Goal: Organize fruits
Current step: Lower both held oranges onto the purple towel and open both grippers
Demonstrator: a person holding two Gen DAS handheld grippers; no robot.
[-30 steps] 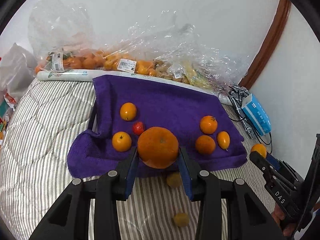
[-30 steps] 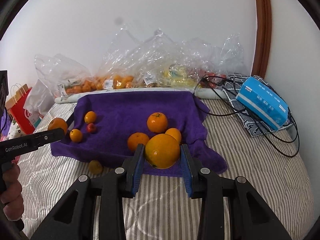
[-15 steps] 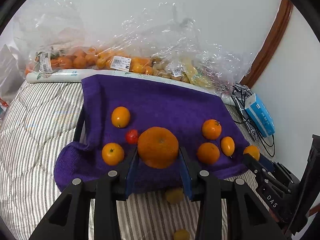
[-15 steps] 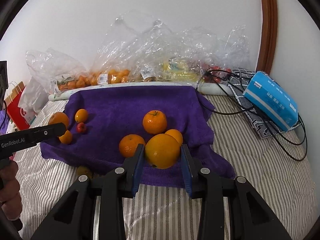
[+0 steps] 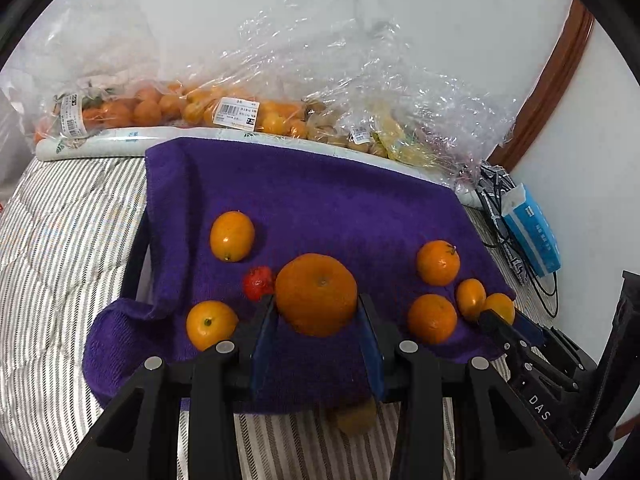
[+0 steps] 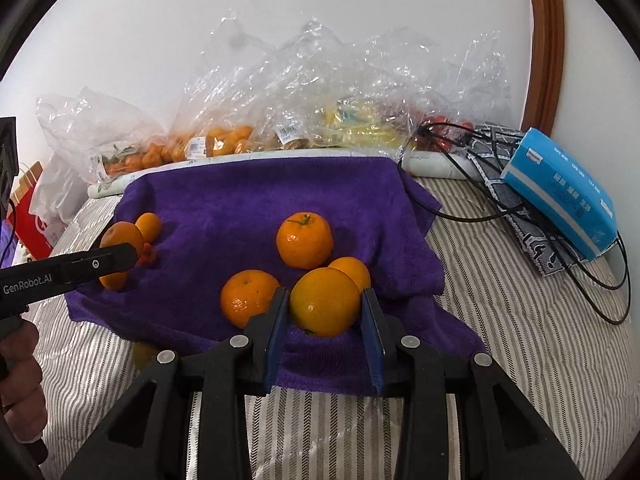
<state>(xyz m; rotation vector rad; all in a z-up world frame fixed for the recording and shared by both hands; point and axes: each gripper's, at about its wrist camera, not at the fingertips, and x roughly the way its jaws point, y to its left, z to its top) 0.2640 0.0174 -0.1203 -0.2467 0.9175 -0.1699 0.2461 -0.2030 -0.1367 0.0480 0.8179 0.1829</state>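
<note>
My left gripper (image 5: pixel 316 320) clamps a large orange (image 5: pixel 316 294) and my right gripper (image 6: pixel 325 312) a yellow-orange citrus (image 6: pixel 325 301), both over the purple towel's (image 5: pixel 320 208) front edge.

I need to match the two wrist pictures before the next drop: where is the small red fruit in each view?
Left wrist: the small red fruit lies on the purple towel, left of centre, just left of the big orange in the left claw.
Right wrist: small red fruit at the towel's left side, partly behind the left claw's tip.
Shared landmark: the blue tissue box, on the right in both.
</note>
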